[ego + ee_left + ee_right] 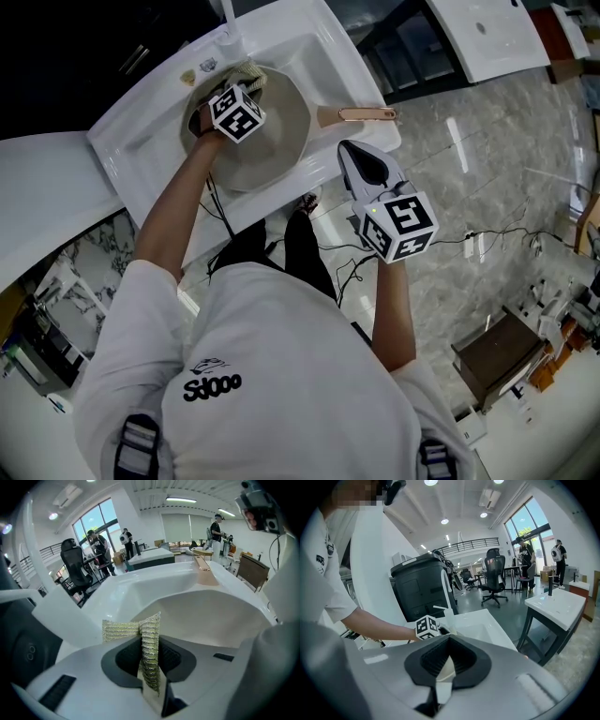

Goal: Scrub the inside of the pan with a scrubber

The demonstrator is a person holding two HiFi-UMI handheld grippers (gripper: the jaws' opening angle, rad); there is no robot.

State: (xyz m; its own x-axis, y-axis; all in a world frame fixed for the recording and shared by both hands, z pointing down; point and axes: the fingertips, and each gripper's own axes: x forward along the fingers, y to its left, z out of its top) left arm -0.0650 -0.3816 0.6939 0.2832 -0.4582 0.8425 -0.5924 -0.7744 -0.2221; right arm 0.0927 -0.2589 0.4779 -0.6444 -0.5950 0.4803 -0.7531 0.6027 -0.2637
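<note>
Step in hand, likely scrubbing: left gripper (150, 670) clamped on scrubber (149, 641), over pan (279, 141) in sink (319, 39), upper left of head view. Right gripper (364, 167) jaws together, empty, mid-frame. Next move probably calls for pressing scrubber down and sweeping pan floor.

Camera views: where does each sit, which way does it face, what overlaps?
Head view: on the person's head, steeply down onto sink and pan; torso and both arms show.
Left gripper view: on left gripper, along jaws shut on scrubber, across the pan.
Right gripper view: on right gripper, facing the sink; left forearm shows.
Shared: all three see the sink.
</note>
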